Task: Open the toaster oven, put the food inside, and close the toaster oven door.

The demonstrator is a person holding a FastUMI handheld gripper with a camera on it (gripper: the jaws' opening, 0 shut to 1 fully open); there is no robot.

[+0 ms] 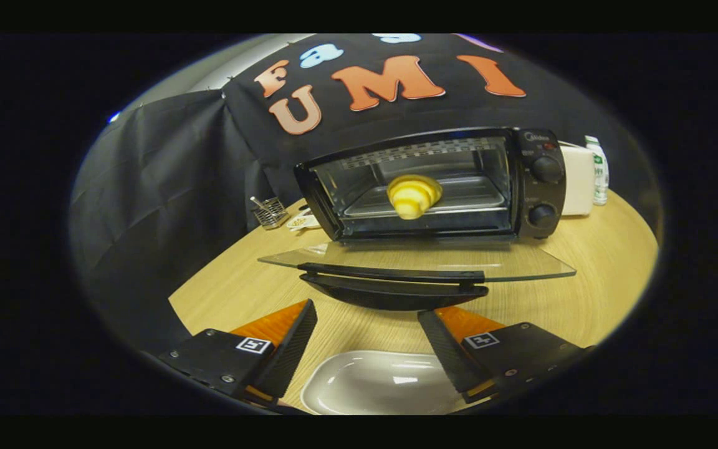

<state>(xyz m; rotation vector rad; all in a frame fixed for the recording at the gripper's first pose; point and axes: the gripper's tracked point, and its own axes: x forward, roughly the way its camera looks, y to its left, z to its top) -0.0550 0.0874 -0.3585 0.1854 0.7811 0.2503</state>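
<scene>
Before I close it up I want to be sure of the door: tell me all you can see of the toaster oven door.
The toaster oven door is fully open, folded down about level above the wooden table. It is a clear glass pane with a black handle bar along its front edge. It lies just ahead of the open gripper, whose jaws touch nothing.

Black cloth wall (166, 162) draped in folds, pale wooden tabletop (602, 262), grey wall (209, 65) above the cloth
</scene>
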